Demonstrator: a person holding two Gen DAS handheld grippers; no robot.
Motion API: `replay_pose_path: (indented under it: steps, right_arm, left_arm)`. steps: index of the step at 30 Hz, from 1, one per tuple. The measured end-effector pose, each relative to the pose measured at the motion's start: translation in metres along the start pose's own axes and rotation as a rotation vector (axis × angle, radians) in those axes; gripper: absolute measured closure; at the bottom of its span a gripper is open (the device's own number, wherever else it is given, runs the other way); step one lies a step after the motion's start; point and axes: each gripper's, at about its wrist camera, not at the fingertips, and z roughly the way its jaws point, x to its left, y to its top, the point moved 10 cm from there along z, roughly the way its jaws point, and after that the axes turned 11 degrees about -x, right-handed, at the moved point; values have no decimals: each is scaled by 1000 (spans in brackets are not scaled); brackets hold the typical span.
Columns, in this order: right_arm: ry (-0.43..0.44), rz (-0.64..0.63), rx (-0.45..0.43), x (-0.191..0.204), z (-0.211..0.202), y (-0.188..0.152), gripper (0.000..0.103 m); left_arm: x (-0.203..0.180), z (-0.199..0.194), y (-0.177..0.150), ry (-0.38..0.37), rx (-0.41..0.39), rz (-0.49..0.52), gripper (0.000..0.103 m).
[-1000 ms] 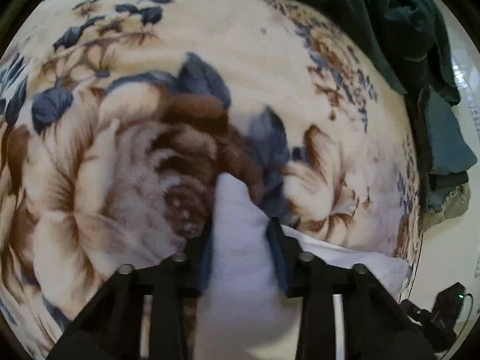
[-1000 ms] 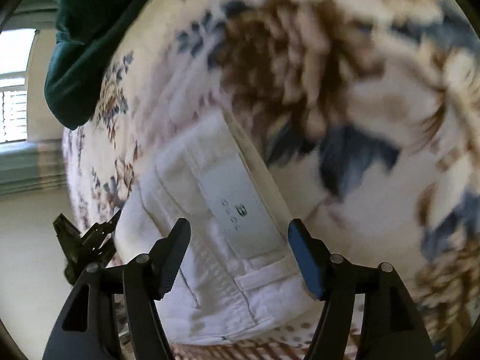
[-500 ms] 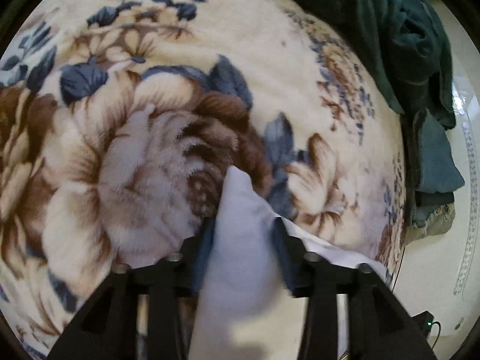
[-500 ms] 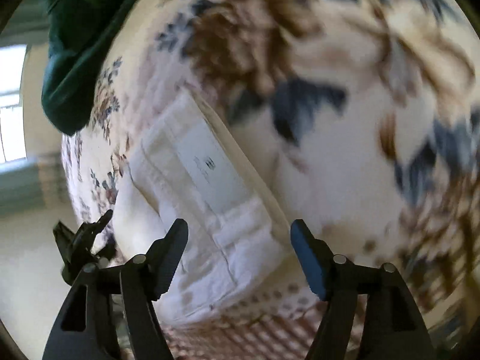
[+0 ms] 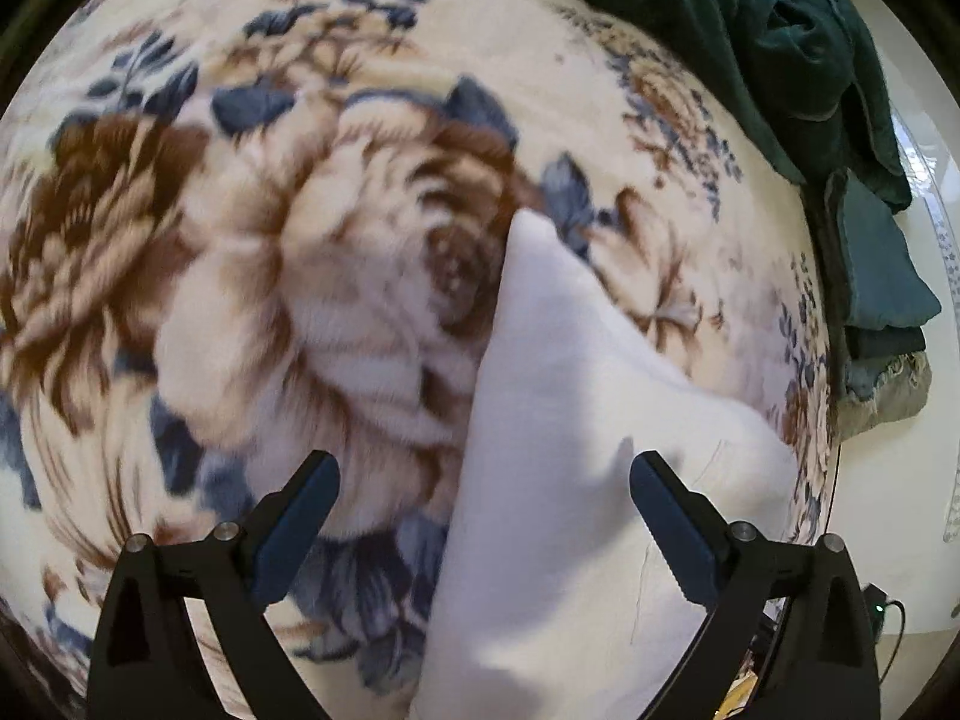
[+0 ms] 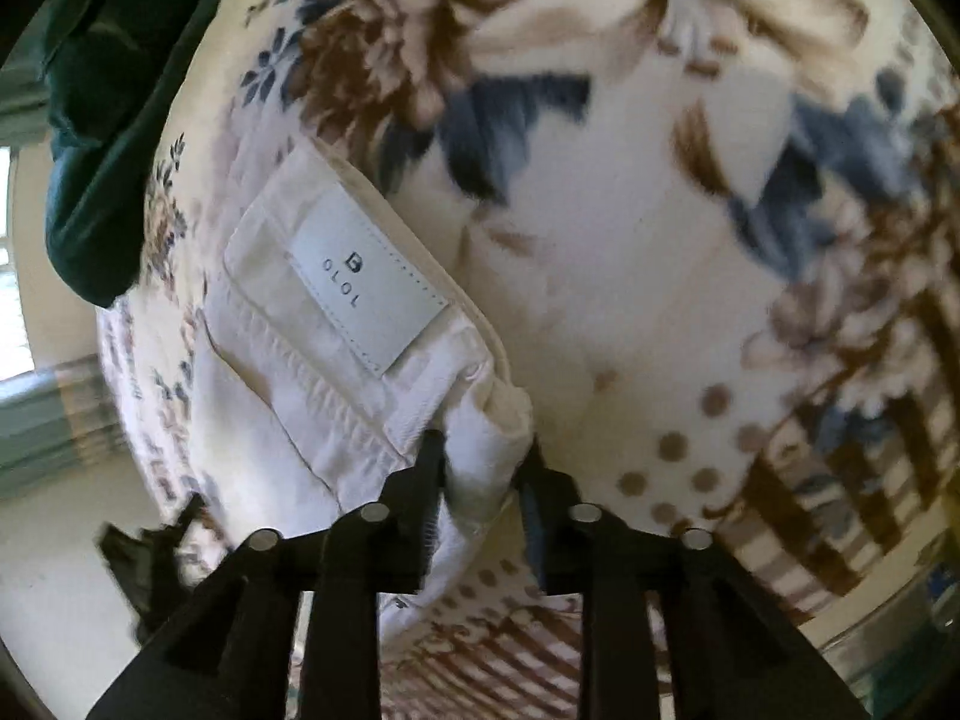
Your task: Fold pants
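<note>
1. Step in hand, as I judge it: a handover between folds. The left gripper [image 5: 480, 489] is letting go of the white pants [image 5: 558, 480]; its jaws are opening, spread wide, and the pads stand clear of the cloth, which lies between them.
2. The right gripper [image 6: 483, 471] is closing on the waistband corner [image 6: 489, 444]. A bunched fold of white cloth sits between its jaws and the pads look pressed against it.
3. Location: the pants lie on the floral blanket [image 5: 300, 240] covering the bed, near its edge, with dark green clothing [image 5: 750, 48] heaped well apart at the far side.
4. Look of the pants: white denim-like cloth, stitched waistband, a pale rectangular label [image 6: 366, 294] facing up. In the left view the cloth is smooth and tapers to a point on the blanket.
5. Next move, my judgement: with the waistband corner secured, the left gripper needs a fresh hold before the next fold. Risk: a one-corner pull may drag the layers askew.
</note>
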Motion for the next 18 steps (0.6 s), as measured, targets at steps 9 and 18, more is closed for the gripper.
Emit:
replay_pose_path:
  steps: [9, 18]
  right_arm:
    - [172, -35, 128, 3, 30, -38, 15]
    - [389, -70, 67, 60, 71, -39, 15]
  left_arm:
    - [-3, 3, -36, -44, 51, -15, 4]
    - [-5, 13, -54, -71, 70, -3, 4]
